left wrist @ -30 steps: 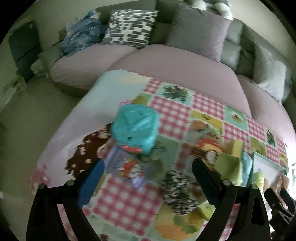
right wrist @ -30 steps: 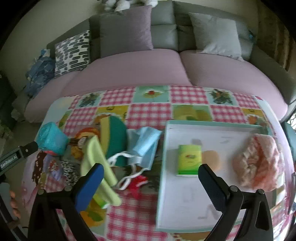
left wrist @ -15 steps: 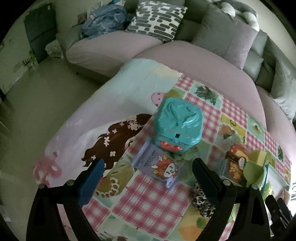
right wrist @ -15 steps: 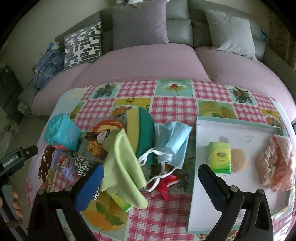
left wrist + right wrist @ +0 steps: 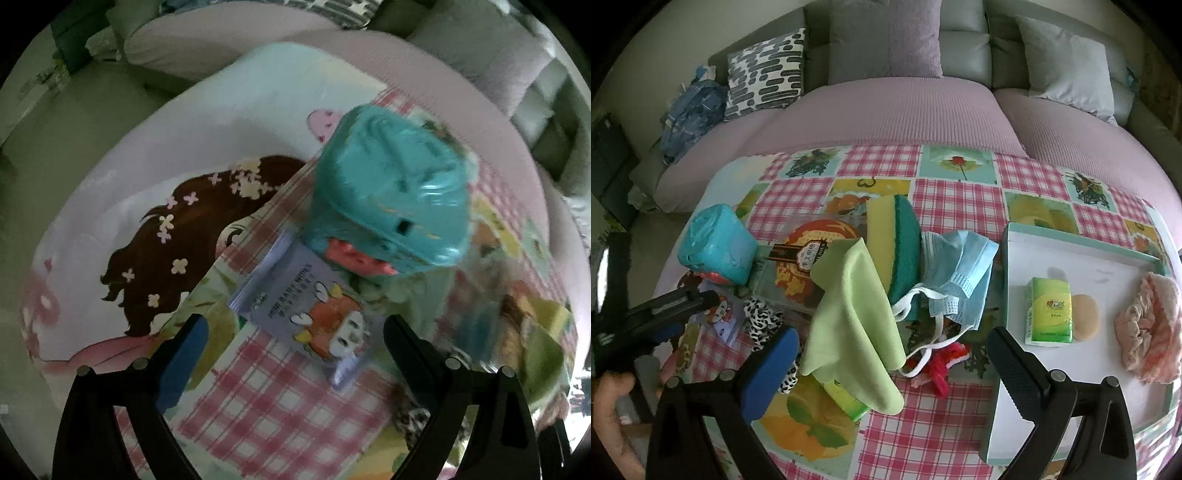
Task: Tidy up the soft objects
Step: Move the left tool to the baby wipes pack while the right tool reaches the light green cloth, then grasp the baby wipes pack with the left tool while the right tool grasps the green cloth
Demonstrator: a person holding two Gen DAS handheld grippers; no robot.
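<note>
The left gripper [image 5: 295, 339] hangs over the left end of the worktop [image 5: 953, 192] with its fingers wide open and nothing in them. Right below it lies a flat wipes pack [image 5: 306, 314], with a teal pack [image 5: 391, 199] just behind it, touching its far end. I think the wipes pack is the thing to pick up now. The next move would be to go down, put one finger on each side of the pack, and close them gently, because it looks thin and slippery. The right gripper [image 5: 890, 354] waits over the middle pile, fingers open too, holding nothing. In that pile I count one green cloth [image 5: 849, 317], one sponge [image 5: 890, 240], one blue mask [image 5: 956, 273], one red yarn bit [image 5: 942, 365] and one spotted cloth [image 5: 761, 314]. The white tray [image 5: 1082, 243] sits on the right side. It holds three things: one green tissue pack [image 5: 1049, 310], one round tan puff [image 5: 1086, 321] and one pink cloth [image 5: 1148, 332]. So most soft things are not in the tray yet.
</note>
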